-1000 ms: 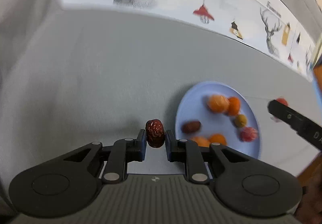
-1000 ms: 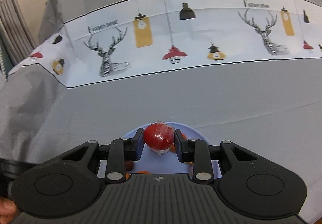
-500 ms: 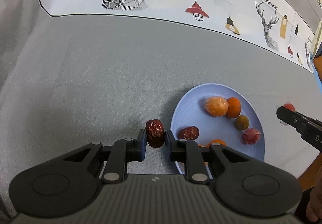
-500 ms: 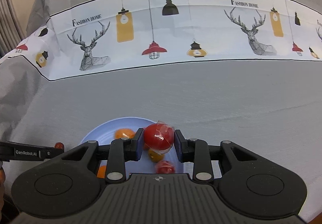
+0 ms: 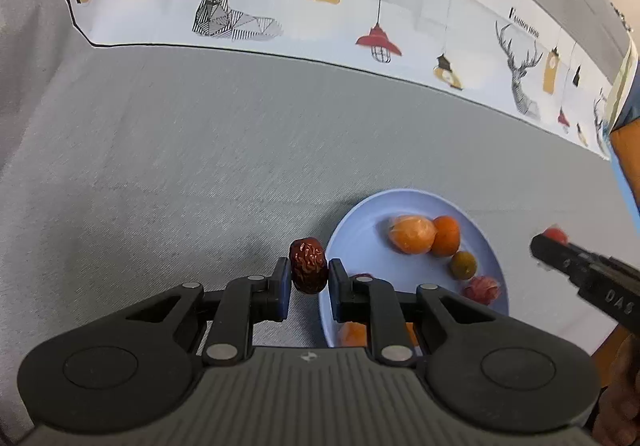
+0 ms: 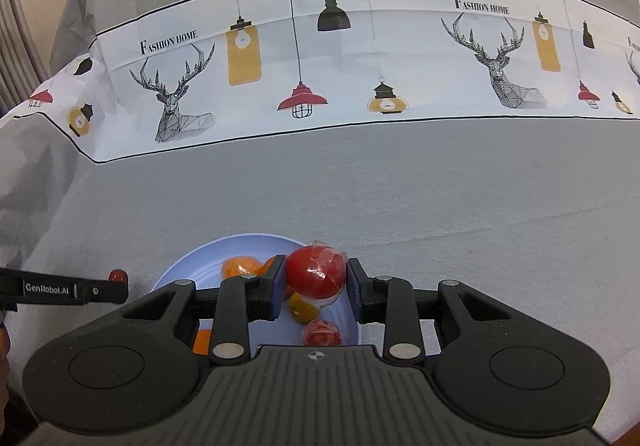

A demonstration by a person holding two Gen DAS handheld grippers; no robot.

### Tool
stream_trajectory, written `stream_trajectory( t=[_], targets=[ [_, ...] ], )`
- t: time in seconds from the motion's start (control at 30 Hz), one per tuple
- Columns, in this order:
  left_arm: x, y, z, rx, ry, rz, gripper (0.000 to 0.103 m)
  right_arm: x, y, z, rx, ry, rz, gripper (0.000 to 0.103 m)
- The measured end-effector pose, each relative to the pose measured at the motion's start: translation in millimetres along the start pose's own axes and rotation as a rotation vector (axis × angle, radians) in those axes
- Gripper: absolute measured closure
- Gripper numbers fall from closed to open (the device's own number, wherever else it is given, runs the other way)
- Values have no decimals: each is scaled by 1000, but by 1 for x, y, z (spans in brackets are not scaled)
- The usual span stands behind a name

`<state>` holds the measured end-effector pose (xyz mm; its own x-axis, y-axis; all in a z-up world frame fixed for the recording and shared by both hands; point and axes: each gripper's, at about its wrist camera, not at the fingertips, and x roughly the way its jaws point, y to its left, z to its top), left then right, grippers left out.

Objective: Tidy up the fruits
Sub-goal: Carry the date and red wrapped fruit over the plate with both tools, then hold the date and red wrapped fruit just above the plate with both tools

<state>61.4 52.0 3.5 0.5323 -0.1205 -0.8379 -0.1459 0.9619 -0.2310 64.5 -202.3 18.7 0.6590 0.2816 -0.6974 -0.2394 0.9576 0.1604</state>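
My left gripper (image 5: 308,278) is shut on a wrinkled dark red date (image 5: 307,264), held just left of the blue plate (image 5: 352,230). My right gripper (image 6: 316,282) is shut on a round red fruit in clear wrap (image 6: 316,274), held over the right part of the same plate (image 6: 192,266). The plate holds two orange fruits (image 5: 412,234), a small olive-yellow fruit (image 5: 464,264), a wrapped red fruit (image 5: 482,289) and more orange pieces partly hidden behind my fingers. The right gripper shows at the right edge of the left wrist view (image 5: 552,242).
A grey tablecloth (image 5: 200,149) covers the table, with a white band of deer and lamp prints (image 6: 320,57) along the far side. The left gripper's finger (image 6: 80,290) reaches in at the left of the right wrist view. The table edge lies near the lower right.
The right gripper has shifted right, so the plate now sits lower left of it. The left gripper stays just left of the plate. Both grips are unchanged.
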Motion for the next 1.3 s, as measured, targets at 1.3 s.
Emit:
stream_trajectory(
  t=[1.3],
  targets=[
    [10,-56,-14,191,-23,-143,82,27,20,-14,-110,175,1,70]
  ],
)
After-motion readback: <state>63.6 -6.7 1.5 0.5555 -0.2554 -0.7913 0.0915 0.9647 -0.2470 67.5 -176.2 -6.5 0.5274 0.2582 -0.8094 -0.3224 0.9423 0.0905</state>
